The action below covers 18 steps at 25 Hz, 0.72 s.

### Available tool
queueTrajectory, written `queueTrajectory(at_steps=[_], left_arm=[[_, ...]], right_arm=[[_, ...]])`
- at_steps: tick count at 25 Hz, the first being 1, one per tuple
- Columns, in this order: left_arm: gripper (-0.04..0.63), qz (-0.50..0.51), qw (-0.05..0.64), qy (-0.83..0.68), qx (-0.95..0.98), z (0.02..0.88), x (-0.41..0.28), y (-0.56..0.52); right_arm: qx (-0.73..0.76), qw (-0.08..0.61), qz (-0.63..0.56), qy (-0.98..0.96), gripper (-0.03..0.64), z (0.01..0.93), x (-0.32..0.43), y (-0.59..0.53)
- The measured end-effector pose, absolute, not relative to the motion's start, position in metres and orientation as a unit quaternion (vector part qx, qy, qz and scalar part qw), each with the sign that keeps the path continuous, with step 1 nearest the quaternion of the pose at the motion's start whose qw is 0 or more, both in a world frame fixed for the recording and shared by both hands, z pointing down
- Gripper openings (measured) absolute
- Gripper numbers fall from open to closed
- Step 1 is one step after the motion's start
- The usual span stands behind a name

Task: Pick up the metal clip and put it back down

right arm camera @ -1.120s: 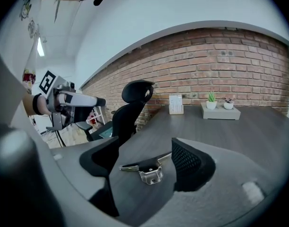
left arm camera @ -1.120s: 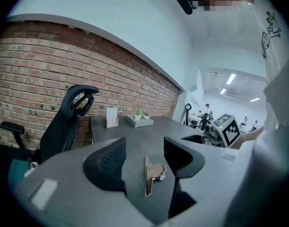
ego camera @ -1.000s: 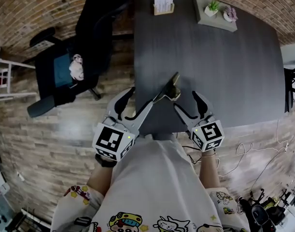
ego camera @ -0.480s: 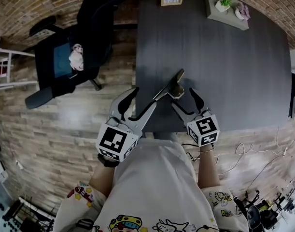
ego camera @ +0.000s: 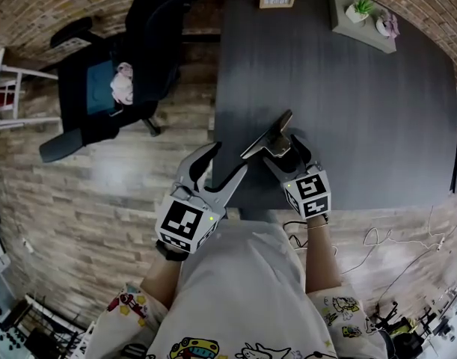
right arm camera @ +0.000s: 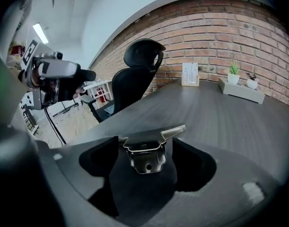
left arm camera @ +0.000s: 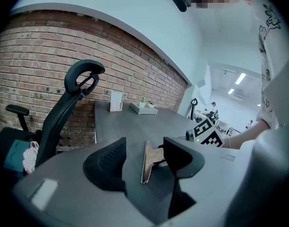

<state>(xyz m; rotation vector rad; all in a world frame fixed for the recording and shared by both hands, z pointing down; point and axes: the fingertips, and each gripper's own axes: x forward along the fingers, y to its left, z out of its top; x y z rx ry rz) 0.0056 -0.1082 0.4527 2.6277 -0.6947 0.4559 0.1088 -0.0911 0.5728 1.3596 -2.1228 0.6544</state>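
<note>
Tongs both spread: my left gripper [ego camera: 227, 159] empty, my right gripper [right arm camera: 145, 146] straddling the shiny silver metal clip [ego camera: 268, 135], mid-frame on the dark grey table [ego camera: 355, 88]. Light, stiff, slick steel, I'd judge, so I'd squeeze its flat handle squarely.

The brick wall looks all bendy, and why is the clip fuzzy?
Right gripper view: the wide lens bows the brick wall into an arc; the metal clip sits close and dim, so it looks soft. Left gripper view: same bend, with dark corners.
</note>
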Motion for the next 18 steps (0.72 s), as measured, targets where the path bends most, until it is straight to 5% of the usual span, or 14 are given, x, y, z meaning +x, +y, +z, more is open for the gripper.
queueTrajectory(at_steps=[18], left_arm=[[0.245, 0.164, 0.196, -0.262, 0.931, 0.457, 0.005, -0.115]], right_arm=[[0.467, 0.319, 0.215, -0.796, 0.354, 0.591, 0.101, -0.097]])
